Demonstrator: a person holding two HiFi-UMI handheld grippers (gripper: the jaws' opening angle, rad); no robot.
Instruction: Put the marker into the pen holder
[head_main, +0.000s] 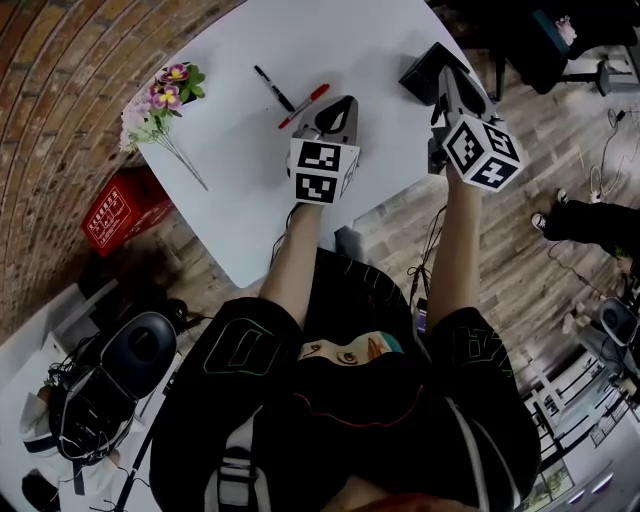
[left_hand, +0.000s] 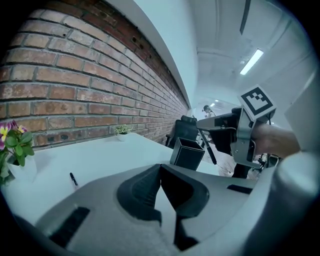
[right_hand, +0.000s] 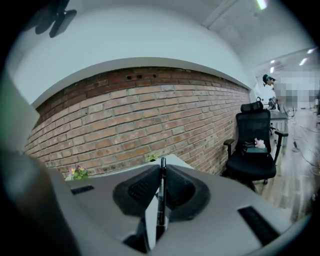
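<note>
On the white table (head_main: 250, 220): a black marker (head_main: 273, 88) and a red marker (head_main: 303, 106) lie near each other, tips converging, in front of the left gripper; a sprig of flowers (head_main: 165, 95) lies toward the brick-wall side.
Pen holder (head_main: 425, 75): a black square box standing upright near the table's far corner, open at the top.
Right gripper (head_main: 447, 78): raised close beside the pen holder, its jaws pinching a black marker between the pads.
Held marker (right_hand: 161, 200): runs lengthwise along the jaws, with one end poking out past the tips. From the left gripper's side it shows as a dark slanted stick (left_hand: 208, 148) just beside the holder's rim, outside the box.
Left gripper (head_main: 338, 102): above the table next to the two loose markers, its jaws pressed together at the tips with nothing between them.
Person: stands at the table edge, both forearms stretched forward.
Background: brick wall (right_hand: 150, 115), a black office chair (right_hand: 252, 145), and a small potted plant (left_hand: 122, 131) at the table's far end.
</note>
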